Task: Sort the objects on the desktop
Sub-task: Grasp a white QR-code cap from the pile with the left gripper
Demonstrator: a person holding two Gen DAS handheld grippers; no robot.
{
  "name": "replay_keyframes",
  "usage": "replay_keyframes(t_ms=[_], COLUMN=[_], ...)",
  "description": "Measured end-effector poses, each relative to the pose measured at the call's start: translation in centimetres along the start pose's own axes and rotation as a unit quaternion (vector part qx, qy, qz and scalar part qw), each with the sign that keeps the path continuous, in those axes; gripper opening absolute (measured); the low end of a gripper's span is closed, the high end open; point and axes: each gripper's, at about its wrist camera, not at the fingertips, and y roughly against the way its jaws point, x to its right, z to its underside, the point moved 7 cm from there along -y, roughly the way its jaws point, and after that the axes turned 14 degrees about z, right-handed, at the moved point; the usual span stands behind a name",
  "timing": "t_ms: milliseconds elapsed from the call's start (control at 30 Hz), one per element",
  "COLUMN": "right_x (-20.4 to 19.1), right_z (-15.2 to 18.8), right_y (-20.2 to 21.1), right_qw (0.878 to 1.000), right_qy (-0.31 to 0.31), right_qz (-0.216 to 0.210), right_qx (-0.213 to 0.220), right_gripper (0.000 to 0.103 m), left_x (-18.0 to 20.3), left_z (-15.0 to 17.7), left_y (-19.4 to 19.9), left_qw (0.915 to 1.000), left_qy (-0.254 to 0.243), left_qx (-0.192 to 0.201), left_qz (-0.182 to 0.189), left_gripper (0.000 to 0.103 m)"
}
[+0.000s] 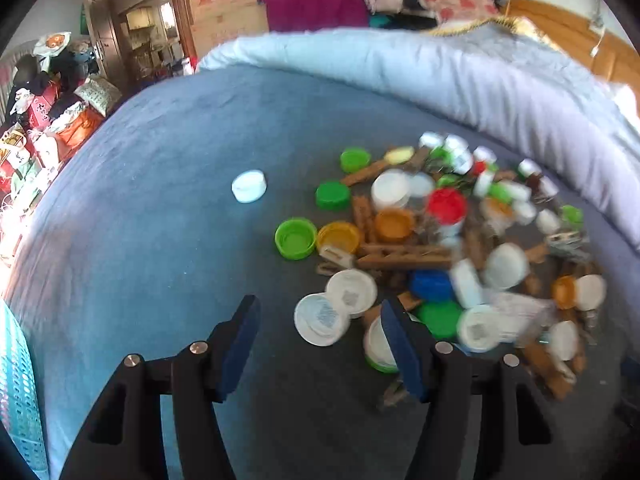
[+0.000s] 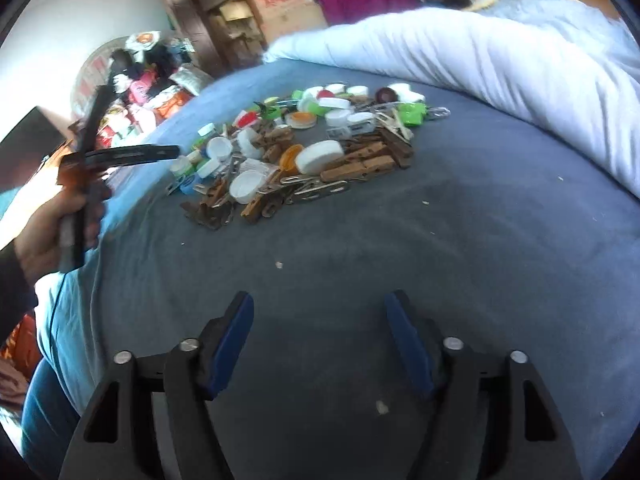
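On the blue bed cover [image 1: 160, 152], one white cap [image 1: 249, 186] lies alone, left of the heap [image 1: 440, 240] of bottle caps and wooden clothespins, too many and too blurred to count. The left gripper [image 1: 320, 344] hangs spread and empty at the heap's near edge. Only the right wrist view shows the left hand [image 2: 52, 224]; the right gripper [image 2: 320, 340] is spread over bare cover.

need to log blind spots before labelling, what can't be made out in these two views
- Left wrist view: the right side of the pile is motion-blurred; small caps and clips there cannot be told apart.
- Left wrist view: the left gripper, open, has its right finger covering part of a white cap.
- Right wrist view: far caps too small to count.
- Right gripper open; both grippers' bases cut off by the bottom edge.
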Motion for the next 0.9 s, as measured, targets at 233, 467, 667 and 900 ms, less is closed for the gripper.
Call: replay_keyframes(t_ms=[233, 467, 667, 900], right_x=[0.0, -0.7, -0.8, -0.9], right_z=[-0.1, 0.0, 0.0, 0.0], right_y=[-0.4, -0.2, -0.3, -0.4], right_qw=[1.000, 1.000, 0.999, 0.999], right_qy=[-0.006, 0.001, 0.005, 0.007], right_qz=[-0.023, -0.029, -0.031, -0.031], right_qx=[0.010, 0.010, 0.009, 0.008], right_gripper=[0.081, 0.090, 0.091, 0.093], left_x=[6.4, 3.9, 1.7, 1.3], left_z=[3.1, 3.8, 3.9, 3.5], left_y=[3.7, 6.7, 3.4, 1.3], left_qw=[0.9732, 0.9845, 0.9901, 0.9911], left_qy=[-0.059, -0.041, -0.030, 0.015], left_qx=[-0.023, 0.016, -0.015, -0.018], left_qz=[0.221, 0.170, 0.136, 0.131], left_gripper=[0.057, 0.057, 0.057, 0.056])
